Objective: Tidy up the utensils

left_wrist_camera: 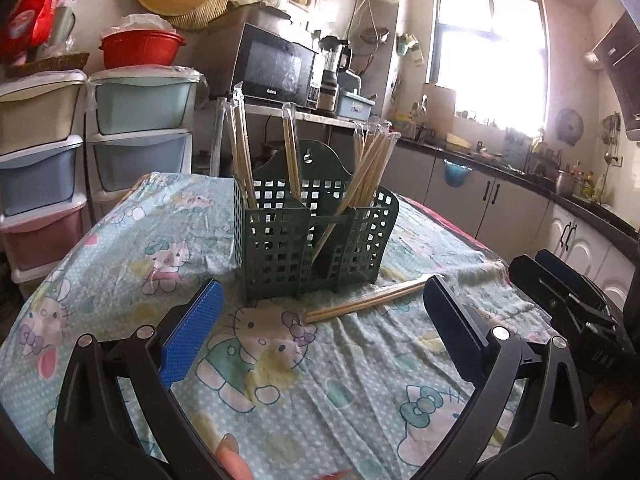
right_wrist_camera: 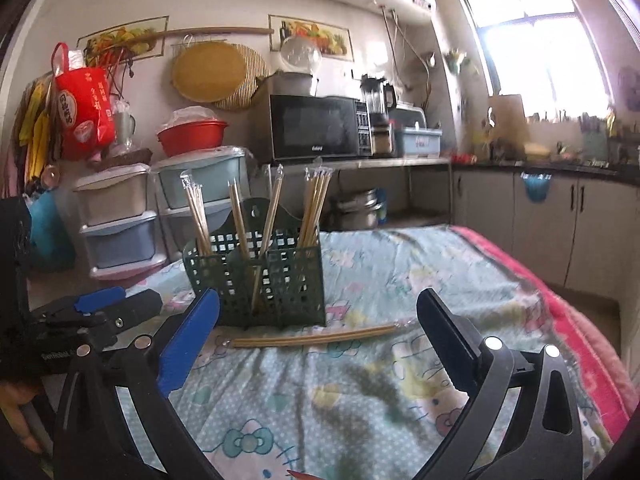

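"Galanz" is faintly read on the microwave [left_wrist_camera: 276,66] far beyond the wide-open, empty left gripper [left_wrist_camera: 320,312]. Ahead of both it and the wide-open, empty right gripper [right_wrist_camera: 318,320], the green slotted holder [left_wrist_camera: 316,236] is seen with wrapped chopsticks upright. One wrapped chopstick pair [right_wrist_camera: 316,337] lies on the Hello Kitty cloth [left_wrist_camera: 280,380] between holder and grippers.

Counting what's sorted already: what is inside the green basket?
Wrapped chopsticks stand in the green basket, in bunches across its compartments. The lattice walls hide their lower ends. One wrapped pair lies outside on the tablecloth.
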